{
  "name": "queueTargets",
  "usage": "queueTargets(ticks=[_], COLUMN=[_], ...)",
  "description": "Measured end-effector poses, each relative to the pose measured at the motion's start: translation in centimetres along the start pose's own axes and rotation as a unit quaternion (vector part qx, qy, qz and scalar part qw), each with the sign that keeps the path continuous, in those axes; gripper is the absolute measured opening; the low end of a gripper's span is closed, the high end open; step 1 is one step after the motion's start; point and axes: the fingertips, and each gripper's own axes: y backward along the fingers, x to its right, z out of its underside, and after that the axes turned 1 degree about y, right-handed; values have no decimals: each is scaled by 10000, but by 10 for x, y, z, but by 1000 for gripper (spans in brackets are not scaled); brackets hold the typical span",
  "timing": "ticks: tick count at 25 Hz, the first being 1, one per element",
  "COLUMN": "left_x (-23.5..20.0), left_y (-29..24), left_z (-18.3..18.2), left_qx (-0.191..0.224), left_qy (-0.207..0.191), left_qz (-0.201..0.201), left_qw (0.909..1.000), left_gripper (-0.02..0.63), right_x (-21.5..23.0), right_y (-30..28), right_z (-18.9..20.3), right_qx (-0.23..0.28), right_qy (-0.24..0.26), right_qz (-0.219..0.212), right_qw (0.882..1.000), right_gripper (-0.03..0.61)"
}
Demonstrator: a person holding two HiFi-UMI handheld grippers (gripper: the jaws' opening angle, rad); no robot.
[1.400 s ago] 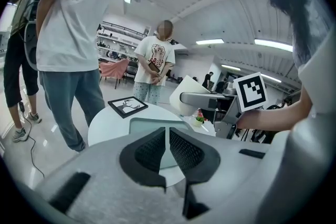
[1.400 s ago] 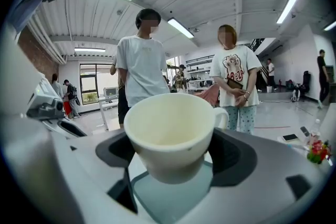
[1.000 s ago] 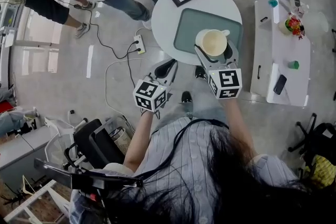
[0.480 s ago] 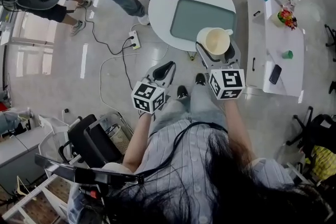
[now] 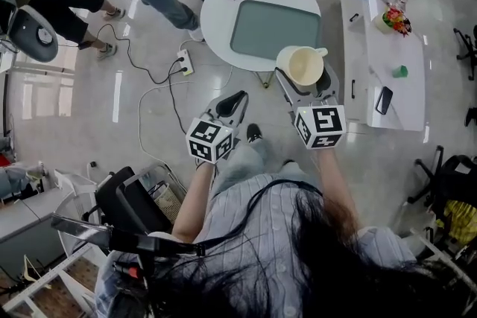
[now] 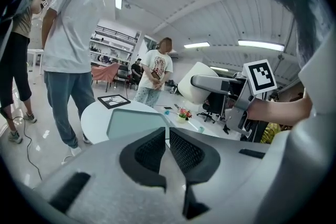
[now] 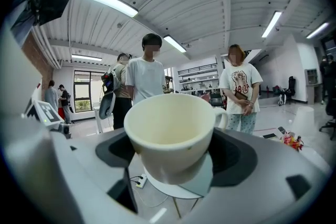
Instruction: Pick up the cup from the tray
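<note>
My right claw [image 7: 176, 168] is clamped on the cup [image 7: 169, 131], with its dark padded jaws bearing on the lower wall from both sides. The cup is cream, glossy and round, tapers to the base, has one loop handle and is empty. It hangs clear of the tray [image 5: 273, 29], to the tray's near right, past the rim of the round white bench [image 5: 216, 11]. The tray is a flat grey-green rectangle with rounded corners. My left claw [image 6: 167, 139] is closed on nothing, nearer me than the tray. Judgement: the pick-up is effectively done, and the next move calls only for a steady, level hold.
</note>
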Motion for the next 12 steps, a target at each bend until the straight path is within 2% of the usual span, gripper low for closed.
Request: queueTargets(ticks=[4,12], left_x=[25,90], left_y=[-5,4], left_z=[-3,19], left_qx=[79,283], left_qy=[-77,-54], left_qz=[-10,-184], left_qw=[9999,9994], left_gripper=[15,16], right_x=[6,1], right_y=[25,96], right_z=[2,12], right_qx=[1,22], right_qy=[19,161], right_qz=[-66,-401], right_qw=[10000,9991], right_gripper=[399,399])
